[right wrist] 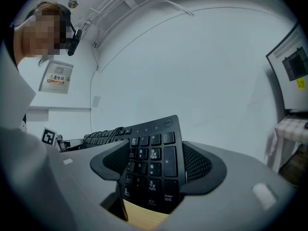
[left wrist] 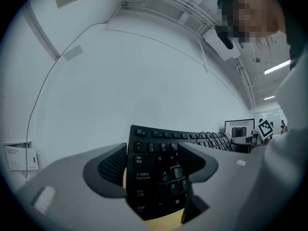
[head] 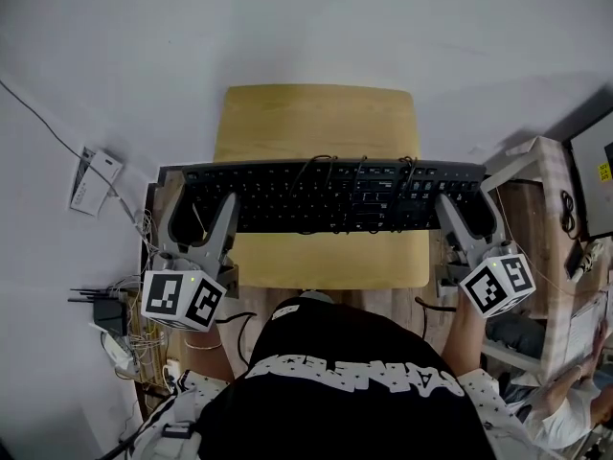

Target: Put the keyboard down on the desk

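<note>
Far left: white printed box [head: 96,180], and lower down a black router [head: 107,312] among loose wires.

Next, left tongs [head: 203,204], marker cube [head: 182,298] toward the person: spread wide over the left end of the black keyboard [head: 335,195]. In the left gripper view, left tongs [left wrist: 151,165] gaping wide, clamped on nothing: 1 finger [left wrist: 108,167] just beside the keyboard [left wrist: 144,138] end, next to the Tab and Caps Lock column, the other in front of the S key.

Centre, keyboard again: lies level and key side up across the small wooden bench [head: 316,118], about midway between its far and near edges, 2 ends overhanging the bench sides. Carries a black cable [head: 359,172] looped in coils on the keys.

Further right, right tongs [head: 466,209], also spread wide, over the number-pad end. In the right gripper view, right tongs [right wrist: 156,165] wide and clamped on nothing: number pad [right wrist: 151,153] between the fingers, 1 finger [right wrist: 199,162] just beside the keyboard [right wrist: 154,129] right end, the other in front of the keys left of the pad.

Far right: pale wooden shelf unit [head: 551,209].
</note>
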Demonstrator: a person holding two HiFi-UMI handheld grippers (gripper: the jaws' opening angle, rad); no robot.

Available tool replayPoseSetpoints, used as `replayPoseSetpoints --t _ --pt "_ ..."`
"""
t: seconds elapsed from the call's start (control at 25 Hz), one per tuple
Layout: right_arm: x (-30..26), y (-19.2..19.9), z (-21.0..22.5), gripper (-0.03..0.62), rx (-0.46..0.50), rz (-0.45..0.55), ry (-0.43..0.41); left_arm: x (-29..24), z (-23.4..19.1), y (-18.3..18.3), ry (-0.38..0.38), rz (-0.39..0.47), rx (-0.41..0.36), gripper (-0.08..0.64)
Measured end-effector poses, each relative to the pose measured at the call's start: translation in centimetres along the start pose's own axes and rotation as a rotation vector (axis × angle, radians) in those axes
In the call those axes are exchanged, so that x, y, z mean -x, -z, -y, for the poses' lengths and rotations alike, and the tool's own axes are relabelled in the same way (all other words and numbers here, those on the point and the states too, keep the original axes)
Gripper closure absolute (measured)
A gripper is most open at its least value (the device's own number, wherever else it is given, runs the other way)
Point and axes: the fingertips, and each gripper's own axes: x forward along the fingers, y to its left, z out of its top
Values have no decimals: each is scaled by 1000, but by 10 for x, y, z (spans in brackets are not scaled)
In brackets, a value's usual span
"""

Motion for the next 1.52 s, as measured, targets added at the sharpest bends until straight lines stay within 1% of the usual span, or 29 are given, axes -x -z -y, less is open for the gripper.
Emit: replayPoseSetpoints --t 0.12,0.32,0.76,0.88,1.08,1.32,1.52 --pt "-2 -2 1 239 -2 -31 -6 3 0 2 -17 -16 14 250" --pt "-3 -1 1 241 -11 -43 -6 2 0 2 -22 -34 20 250" --pt "2 10 4 241 -44 -37 23 -7 0 4 7 -37 0 249" --pt "4 7 1 242 -41 -44 34 -8 -2 4 19 -35 8 249" --pt "7 4 -1 242 -46 -75 58 -10 -2 4 25 -73 37 248" --pt "0 6 3 242 -42 -108 31 -3 -2 10 -9 -94 59 249" --pt "-4 7 4 241 -57 -128 14 -2 -2 9 -26 -102 48 249"
